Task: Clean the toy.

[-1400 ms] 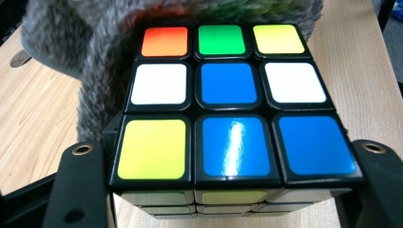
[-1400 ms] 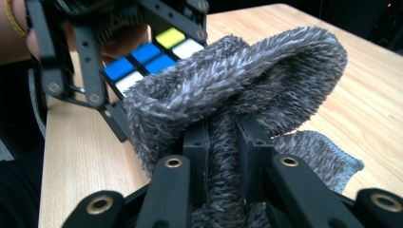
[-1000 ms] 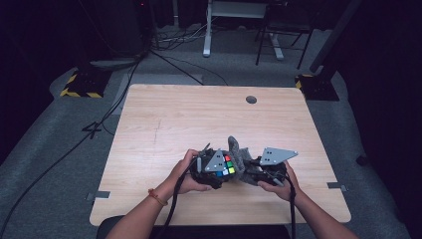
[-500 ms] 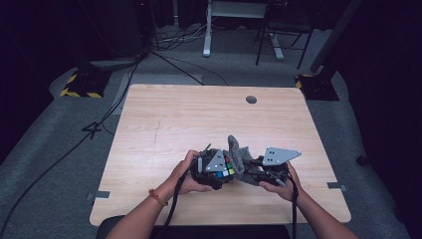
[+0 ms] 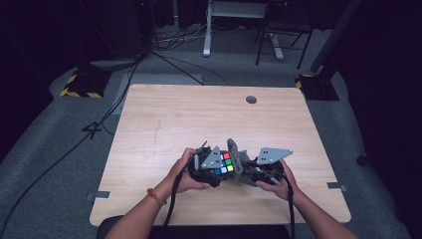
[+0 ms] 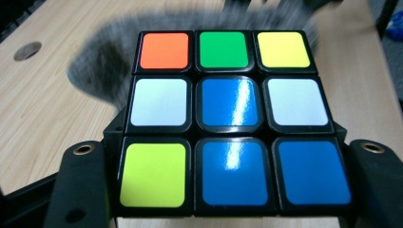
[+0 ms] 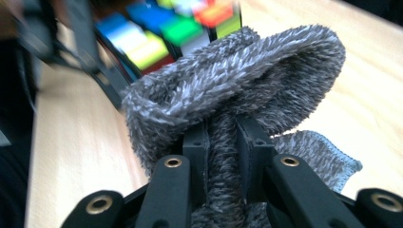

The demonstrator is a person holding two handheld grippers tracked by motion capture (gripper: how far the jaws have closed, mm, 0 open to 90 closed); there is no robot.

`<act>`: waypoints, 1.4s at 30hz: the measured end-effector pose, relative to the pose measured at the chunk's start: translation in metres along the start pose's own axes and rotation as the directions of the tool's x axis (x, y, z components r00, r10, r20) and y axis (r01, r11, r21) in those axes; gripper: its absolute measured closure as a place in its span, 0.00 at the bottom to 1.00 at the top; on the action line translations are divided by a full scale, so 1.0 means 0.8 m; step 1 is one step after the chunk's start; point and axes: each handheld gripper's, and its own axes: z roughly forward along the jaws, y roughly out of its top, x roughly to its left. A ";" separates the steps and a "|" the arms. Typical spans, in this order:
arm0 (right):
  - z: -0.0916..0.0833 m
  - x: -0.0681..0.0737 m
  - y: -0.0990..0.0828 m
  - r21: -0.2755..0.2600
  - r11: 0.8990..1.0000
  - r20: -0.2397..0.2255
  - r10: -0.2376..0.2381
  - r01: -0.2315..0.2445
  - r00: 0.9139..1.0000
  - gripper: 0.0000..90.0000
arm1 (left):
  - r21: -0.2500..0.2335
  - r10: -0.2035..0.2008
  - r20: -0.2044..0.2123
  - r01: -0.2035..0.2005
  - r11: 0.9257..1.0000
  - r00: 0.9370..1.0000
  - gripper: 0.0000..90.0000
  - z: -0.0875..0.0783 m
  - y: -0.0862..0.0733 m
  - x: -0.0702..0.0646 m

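Cube (image 5: 223,164) and cloth (image 5: 241,162) sit together at the near middle of the table (image 5: 164,124), held just above the wood between the person's two hands. The left gripper (image 5: 217,169) comes in from the left and pinches the cube: in the left gripper view its two black jaws stand pressed against the cube's (image 6: 228,118) lower sides, one at each edge. The face turned to that camera shows orange, green and yellow along the far row, white, blue, white in the middle, and yellow-green, blue, blue nearest.

The right gripper (image 5: 247,172) comes in from the right with its jaws nearly together on a fold of the grey fleecy cloth (image 7: 237,109) — the right gripper view shows a strip of it squeezed between the pads while the rest bulges up and over the tips. The cloth lies against the cube's right side, touching it; in the left gripper view it shows blurred behind the cube.

A grey three-cornered plate tops each gripper, and a cable trails from each toward the near edge. A dark round hole (image 5: 251,99) sits far right in the table, well apart from the work.
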 end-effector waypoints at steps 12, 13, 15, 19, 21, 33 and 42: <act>0.002 0.000 0.000 0.035 0.999 0.010 -0.003 0.002 1.000 0.85 | -0.014 0.017 0.020 -0.017 1.000 1.000 0.37 0.001 0.003 -0.005; 0.006 0.000 -0.002 0.053 0.999 0.014 -0.009 0.008 1.000 0.85 | -0.017 0.021 0.017 -0.020 1.000 1.000 0.37 0.000 0.003 -0.005; 0.010 -0.002 -0.004 0.069 0.998 0.013 -0.004 0.003 1.000 0.85 | -0.017 0.022 0.017 -0.022 1.000 1.000 0.37 -0.001 0.004 -0.005; 0.003 0.003 0.001 0.047 0.999 0.030 -0.023 0.021 0.999 0.85 | -0.003 0.013 0.024 -0.013 1.000 1.000 0.37 0.001 0.002 -0.004; -0.002 0.006 0.005 0.030 0.999 0.033 -0.027 0.026 0.999 0.85 | 0.007 0.018 0.023 -0.018 1.000 1.000 0.37 0.004 0.001 -0.005; -0.013 0.017 0.016 -0.009 0.999 0.051 -0.051 0.052 0.997 0.85 | 0.041 0.029 0.008 -0.029 0.999 1.000 0.37 0.011 0.001 -0.008; -0.012 0.016 0.013 -0.013 0.998 0.037 -0.069 0.069 0.997 0.85 | 0.055 0.018 0.027 -0.020 0.998 0.999 0.37 0.016 -0.003 -0.008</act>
